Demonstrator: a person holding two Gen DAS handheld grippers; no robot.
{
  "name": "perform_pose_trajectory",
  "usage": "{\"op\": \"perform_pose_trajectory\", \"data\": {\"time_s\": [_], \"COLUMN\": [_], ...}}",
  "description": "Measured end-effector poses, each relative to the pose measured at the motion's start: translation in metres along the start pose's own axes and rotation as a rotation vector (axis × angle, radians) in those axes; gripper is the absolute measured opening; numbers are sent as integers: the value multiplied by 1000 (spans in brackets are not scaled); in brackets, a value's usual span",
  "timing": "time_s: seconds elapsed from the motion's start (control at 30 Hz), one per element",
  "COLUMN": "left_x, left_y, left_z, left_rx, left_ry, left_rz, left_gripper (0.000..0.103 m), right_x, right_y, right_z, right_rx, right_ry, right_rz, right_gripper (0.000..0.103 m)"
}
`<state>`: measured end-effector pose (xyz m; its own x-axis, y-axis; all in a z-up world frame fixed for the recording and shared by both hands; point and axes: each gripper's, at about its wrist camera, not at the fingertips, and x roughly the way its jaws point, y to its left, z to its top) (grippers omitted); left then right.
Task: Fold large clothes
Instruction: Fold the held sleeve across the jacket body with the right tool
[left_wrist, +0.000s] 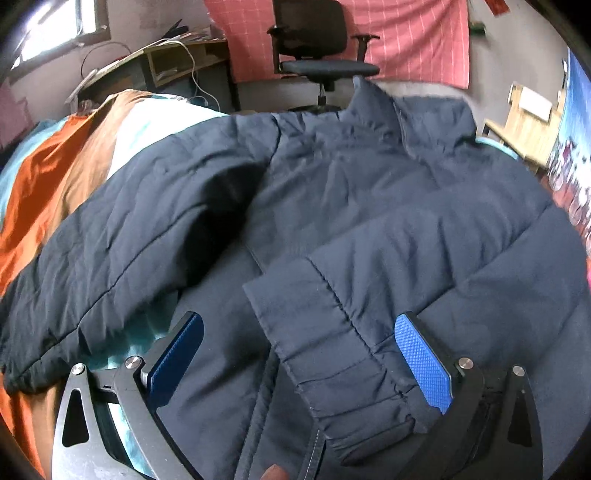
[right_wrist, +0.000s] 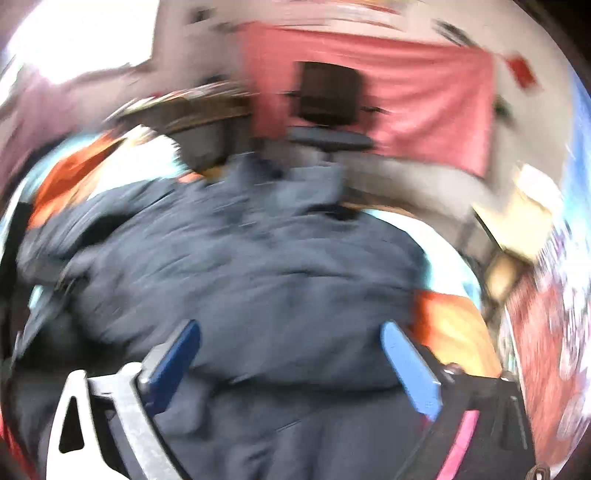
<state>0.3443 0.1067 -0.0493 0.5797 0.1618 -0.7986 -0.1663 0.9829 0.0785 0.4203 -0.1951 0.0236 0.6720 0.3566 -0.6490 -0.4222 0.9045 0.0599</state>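
Currently: navy puffer jacket (left_wrist: 332, 192) spread across bed's striped sheet (left_wrist: 55, 173), one sleeve cuff (left_wrist: 317, 332) folded over its front | left gripper (left_wrist: 299, 354) jaws wide apart, cuff lying between them, pads not pressing | right gripper (right_wrist: 290, 363) spread apart above jacket, apparently holding nothing; view badly blurred | office chair (left_wrist: 317, 48) beyond.

1. I am working in a lived-in bedroom: a striped bedspread (left_wrist: 62, 162) is covering the bed.
2. A cluttered wooden desk (left_wrist: 177, 55) and black office chair (left_wrist: 317, 48) are standing behind.
3. A pink checked cloth (left_wrist: 417, 33) is hanging on the wall.
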Motion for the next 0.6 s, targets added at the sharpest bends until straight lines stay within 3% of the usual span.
{"op": "perform_pose_trajectory", "data": {"time_s": [0.03, 0.07, 0.1, 0.2, 0.27, 0.6], "left_x": [2, 5, 7, 13, 18, 21], "left_y": [-2, -3, -2, 0, 3, 7], "left_z": [-2, -4, -5, -9, -11, -21], "left_rx": [5, 6, 2, -19, -30, -58], "left_ry": [1, 1, 1, 0, -1, -54], "left_rz": [8, 12, 11, -5, -17, -46], "left_gripper": [102, 102, 102, 102, 102, 102], "right_x": [14, 30, 41, 68, 80, 96], "right_y": [-17, -32, -41, -56, -49, -45], "right_z": [3, 3, 1, -9, -18, -34], "right_rx": [67, 126, 160, 192, 133, 109], "right_ry": [35, 76, 104, 167, 182, 144], "right_rz": [-19, -39, -46, -31, -41, -49], "right_gripper": [63, 45, 34, 33, 33, 33]}}
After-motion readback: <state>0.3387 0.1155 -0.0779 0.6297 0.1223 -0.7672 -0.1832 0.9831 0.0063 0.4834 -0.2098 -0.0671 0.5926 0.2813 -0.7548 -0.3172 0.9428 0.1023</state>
